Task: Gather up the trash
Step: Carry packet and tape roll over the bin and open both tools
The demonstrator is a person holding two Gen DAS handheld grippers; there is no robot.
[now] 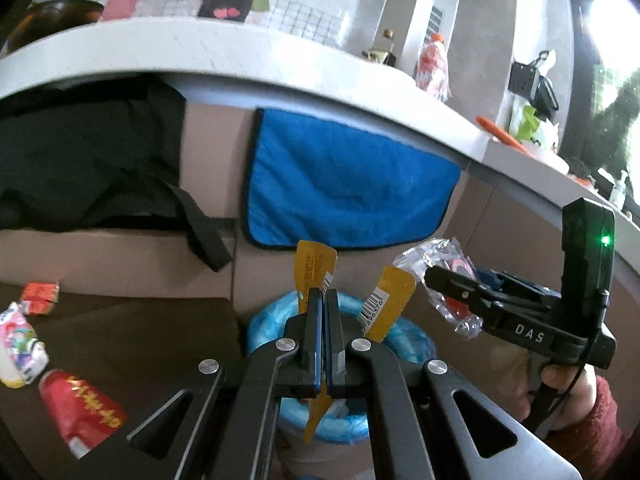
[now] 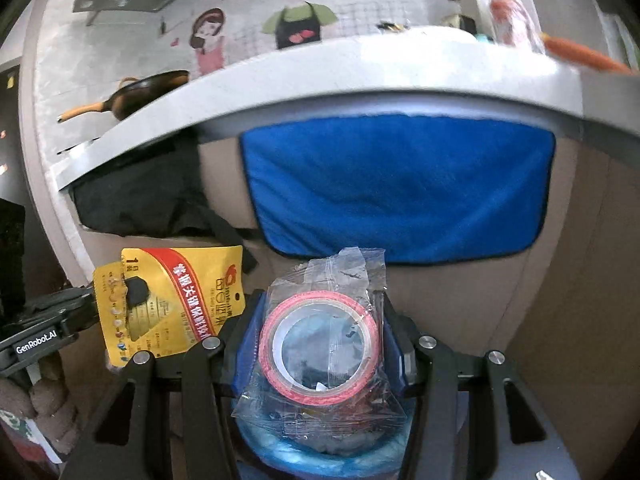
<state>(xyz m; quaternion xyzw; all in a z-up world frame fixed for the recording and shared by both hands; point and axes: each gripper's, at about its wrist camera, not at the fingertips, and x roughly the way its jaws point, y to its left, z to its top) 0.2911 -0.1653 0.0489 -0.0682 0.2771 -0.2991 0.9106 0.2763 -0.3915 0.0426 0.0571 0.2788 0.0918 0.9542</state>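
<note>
My left gripper [image 1: 324,300] is shut on a yellow packet [image 1: 314,268], held over a bin lined with a blue bag [image 1: 404,340]. In the right wrist view the same packet [image 2: 180,300] hangs from the left gripper [image 2: 96,308] at the left. My right gripper [image 2: 320,320] is shut on a clear bag holding a pink tape roll [image 2: 318,344], just above the blue bin [image 2: 320,456]. In the left wrist view the right gripper [image 1: 436,280] holds that clear bag [image 1: 448,256] at the right of the bin.
A red packet [image 1: 80,412], a colourful wrapper [image 1: 20,344] and a small red wrapper [image 1: 40,296] lie on the dark surface at left. A blue cloth [image 1: 348,184] hangs on the cabinet under the white counter [image 1: 240,52]. A black garment [image 1: 88,152] hangs at left.
</note>
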